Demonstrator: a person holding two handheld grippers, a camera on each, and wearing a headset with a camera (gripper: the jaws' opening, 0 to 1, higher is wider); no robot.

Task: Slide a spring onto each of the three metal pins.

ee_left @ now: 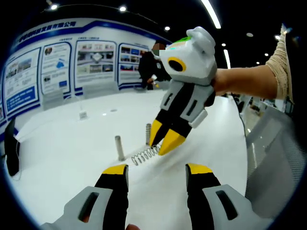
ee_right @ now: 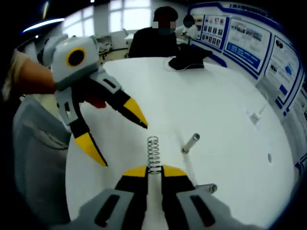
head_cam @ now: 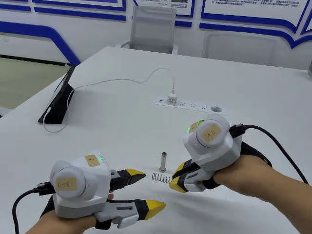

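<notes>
A small wire spring [head_cam: 161, 177] lies flat on the white table [head_cam: 122, 117], just in front of an upright metal pin [head_cam: 163, 161]. My right gripper [head_cam: 173, 184] is shut on the spring's right end; its own view has the spring [ee_right: 153, 152] running out from between the jaws. One pin [ee_right: 190, 143] stands to the spring's right there, and a second pin [ee_right: 206, 188] sits beside the right jaw. My left gripper [head_cam: 150, 191] hangs open at lower left, a short way from the spring [ee_left: 145, 155]. Two pins [ee_left: 118, 147] [ee_left: 148, 133] stand behind it.
A tablet on a stand [head_cam: 58, 105] sits at the table's left edge, its cable running to a power strip [head_cam: 183, 103] with a charger. An office chair [head_cam: 153, 29] stands at the far side. A person [ee_right: 160, 33] sits at the table's end.
</notes>
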